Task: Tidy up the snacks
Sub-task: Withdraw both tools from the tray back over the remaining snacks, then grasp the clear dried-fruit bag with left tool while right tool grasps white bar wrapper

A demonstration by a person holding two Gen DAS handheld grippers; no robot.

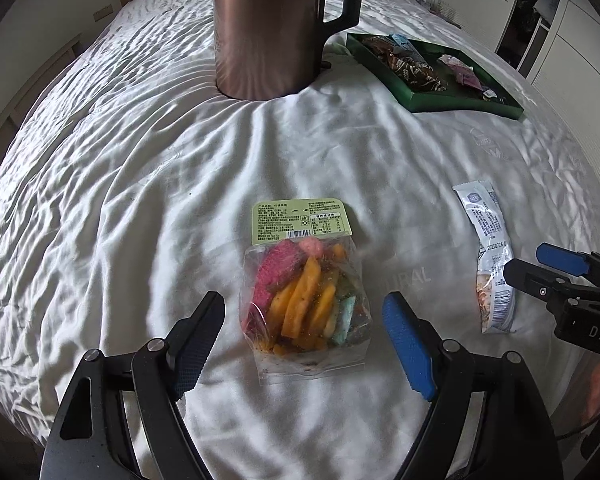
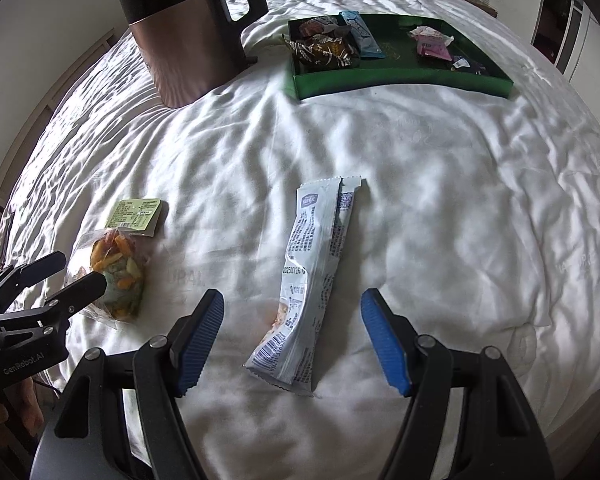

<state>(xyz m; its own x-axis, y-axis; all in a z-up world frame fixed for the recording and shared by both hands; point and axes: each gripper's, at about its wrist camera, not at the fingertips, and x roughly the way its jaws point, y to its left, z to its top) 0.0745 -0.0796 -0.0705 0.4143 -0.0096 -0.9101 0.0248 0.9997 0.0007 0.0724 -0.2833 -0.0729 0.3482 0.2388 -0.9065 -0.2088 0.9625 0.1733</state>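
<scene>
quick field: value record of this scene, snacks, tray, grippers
surface: white bedsheet
left gripper: open, fingers either side of clear bag of dried fruit, not pressing it
right gripper: open, fingers either side of long white snack packet, not pressing it
green tray: far side, already holds several wrapped snacks
kettle: left of tray

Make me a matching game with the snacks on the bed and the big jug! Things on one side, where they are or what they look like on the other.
Things:
1. clear bag of colourful fruit chips
2. long white packet
3. brown patterned snack
4. copper jug

Descriptions:
A. inside the green tray
B. between the left gripper fingers
C. standing upright
D. between the right gripper fingers

Pairs: 1-B, 2-D, 3-A, 4-C
</scene>
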